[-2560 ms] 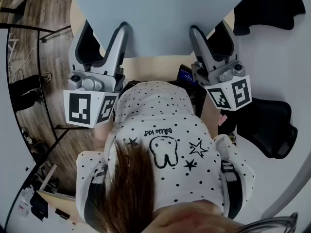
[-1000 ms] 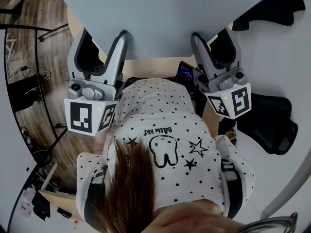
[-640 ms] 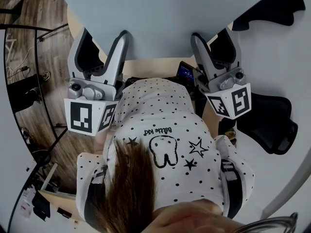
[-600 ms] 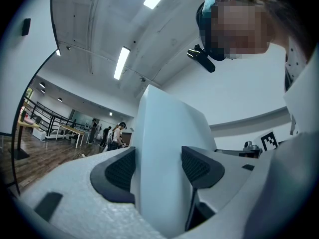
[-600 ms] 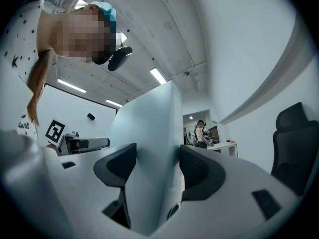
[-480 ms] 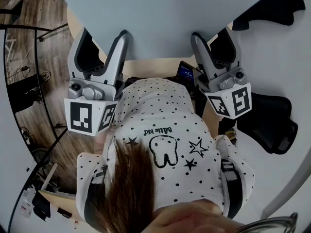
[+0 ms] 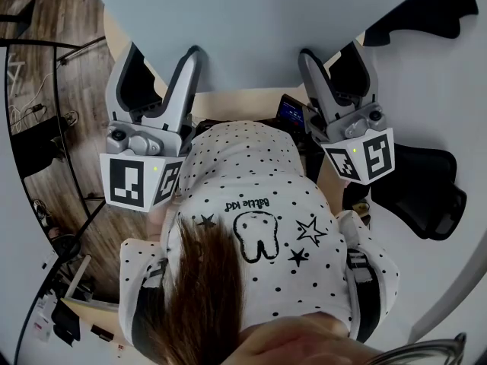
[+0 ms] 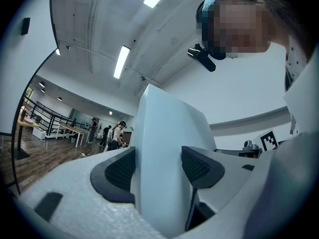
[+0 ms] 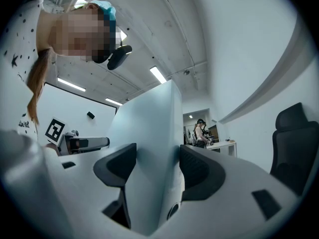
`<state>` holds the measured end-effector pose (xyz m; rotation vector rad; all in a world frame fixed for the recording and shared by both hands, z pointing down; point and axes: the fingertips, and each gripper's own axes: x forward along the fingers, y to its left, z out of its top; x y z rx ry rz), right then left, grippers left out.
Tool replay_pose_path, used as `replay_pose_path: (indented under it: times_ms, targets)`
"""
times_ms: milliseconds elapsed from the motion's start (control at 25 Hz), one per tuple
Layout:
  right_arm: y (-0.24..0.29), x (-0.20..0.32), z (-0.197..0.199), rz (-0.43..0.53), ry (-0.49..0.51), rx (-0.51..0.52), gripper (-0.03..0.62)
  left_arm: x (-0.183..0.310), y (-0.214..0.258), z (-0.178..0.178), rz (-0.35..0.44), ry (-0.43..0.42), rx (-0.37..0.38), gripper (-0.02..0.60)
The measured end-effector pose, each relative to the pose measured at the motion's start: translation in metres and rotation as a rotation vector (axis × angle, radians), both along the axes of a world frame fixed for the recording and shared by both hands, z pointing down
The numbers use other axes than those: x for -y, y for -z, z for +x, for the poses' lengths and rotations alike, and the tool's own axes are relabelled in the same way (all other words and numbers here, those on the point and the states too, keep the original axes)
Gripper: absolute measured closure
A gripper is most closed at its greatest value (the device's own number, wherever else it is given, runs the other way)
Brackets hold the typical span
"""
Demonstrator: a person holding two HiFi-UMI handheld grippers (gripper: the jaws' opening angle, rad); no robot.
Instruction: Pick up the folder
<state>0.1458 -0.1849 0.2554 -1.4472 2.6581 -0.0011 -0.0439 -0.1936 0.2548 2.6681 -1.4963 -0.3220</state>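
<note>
A large pale blue folder [image 7: 251, 21] is held up in the air and fills the top of the head view. My left gripper [image 7: 161, 65] grips its near edge on the left, and my right gripper [image 7: 332, 61] grips the same edge on the right. In the left gripper view the folder [image 8: 167, 133] stands upright between the dark pads [image 8: 119, 171], with the left gripper [image 8: 158, 171] shut on it. The right gripper view shows the same: the folder [image 9: 149, 128] is pinched in the right gripper [image 9: 157, 171].
The holder's dotted white shirt [image 7: 251, 219] fills the lower head view. Black office chairs [image 7: 422, 196] stand at the right. A beige table edge [image 7: 228, 105] and a small device with a blue screen [image 7: 290, 115] lie below the folder. Wooden floor and a black rail [image 7: 46, 90] are at the left.
Compared with 2.6 s ago, the folder and both grippers sit slightly further left and higher. Over the last second nothing has visibly moved.
</note>
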Motion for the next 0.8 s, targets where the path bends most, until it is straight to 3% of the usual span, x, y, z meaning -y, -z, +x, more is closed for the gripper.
replay_pose_path:
  times_ms: [800]
  targets:
    - [0.0003,0.0004,-0.0004,-0.011,-0.008,0.012,0.327,0.0011,-0.0017,-0.0011,-0.014,-0.002,-0.012,0.293]
